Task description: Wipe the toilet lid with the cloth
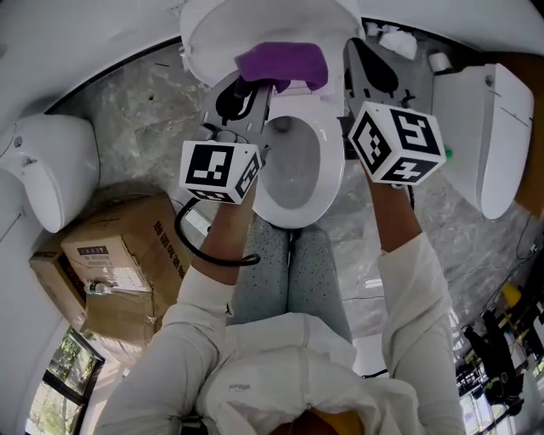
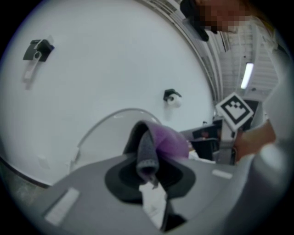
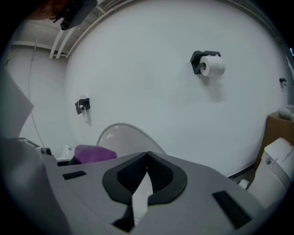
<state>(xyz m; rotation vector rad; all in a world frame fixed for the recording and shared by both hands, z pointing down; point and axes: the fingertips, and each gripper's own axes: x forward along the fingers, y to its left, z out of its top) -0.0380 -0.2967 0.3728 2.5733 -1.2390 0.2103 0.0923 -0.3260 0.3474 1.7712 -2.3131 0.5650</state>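
Left gripper view: the left tool (image 2: pixel 148 170) is clamped on the purple cloth (image 2: pixel 161 143), at frame centre in front of the raised toilet lid (image 2: pixel 101 133). Wiping looks under way; how much is done I cannot tell.

Right gripper view: the right tool (image 3: pixel 147 158) has its jaws together, empty.

Head view: the toilet bowl (image 1: pixel 330 170), centre, shows nothing inside; the cardboard box (image 1: pixel 127 246), lower left, is closed.

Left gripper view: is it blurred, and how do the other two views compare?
Left gripper view: soft all over, purple cloth smeared, corners dark. Right gripper view: sharper, toilet paper roll crisp, wall bowed. Head view: evenly lit, toilet lid bright, edges curved.
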